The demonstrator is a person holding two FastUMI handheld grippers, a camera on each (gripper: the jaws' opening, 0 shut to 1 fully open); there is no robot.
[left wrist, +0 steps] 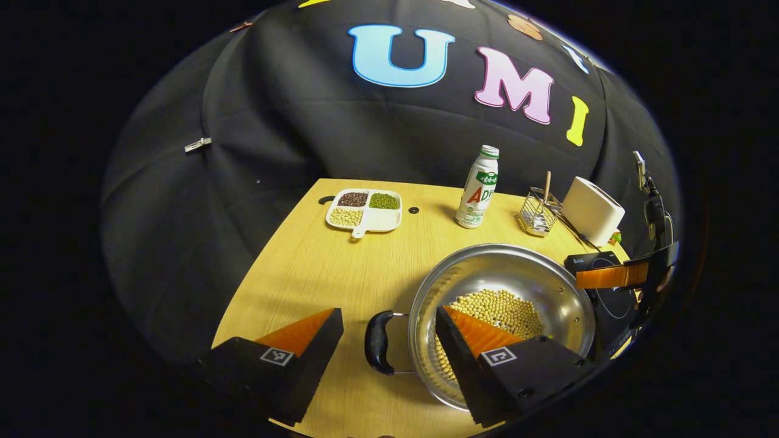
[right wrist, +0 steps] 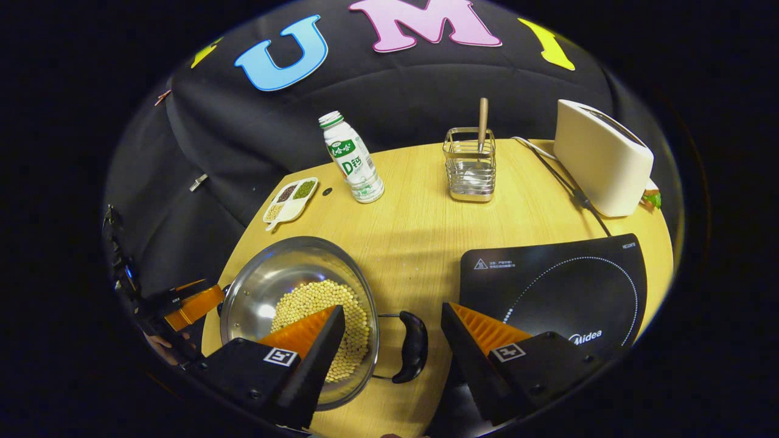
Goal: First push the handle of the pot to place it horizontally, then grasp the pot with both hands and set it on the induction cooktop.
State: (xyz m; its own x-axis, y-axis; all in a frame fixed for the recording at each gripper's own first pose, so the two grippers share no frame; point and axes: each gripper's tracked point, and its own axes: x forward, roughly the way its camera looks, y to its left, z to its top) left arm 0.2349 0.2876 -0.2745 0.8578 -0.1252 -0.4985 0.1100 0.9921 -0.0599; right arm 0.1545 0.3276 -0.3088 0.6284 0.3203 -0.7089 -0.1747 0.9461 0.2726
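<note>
Pot [left wrist: 499,304], stainless steel, holding a layer of soybeans [left wrist: 499,311]: sitting on the wooden table [left wrist: 316,267], just beside the induction cooktop [right wrist: 560,286] and not yet on it.

Handles: left handle [left wrist: 378,342] and right handle [right wrist: 412,347], both lying level, so we are judging the push step done and the two-handed grasp as the step in hand.

Left gripper [left wrist: 389,331]: released, jaws spread, one finger outside the left handle and the other over the bowl.

Right gripper [right wrist: 392,328]: likewise released, straddling the right handle, one finger over the beans.

Handling note: we are advising that each gripper centre itself on its handle's grip, closing on both sides together, then lifting level so the beans are not sliding or spilling.

Also present: milk bottle [right wrist: 353,159], divided bean tray [left wrist: 365,210], wire utensil holder [right wrist: 470,164], toaster [right wrist: 602,159], all well apart from the path across to the cooktop.
</note>
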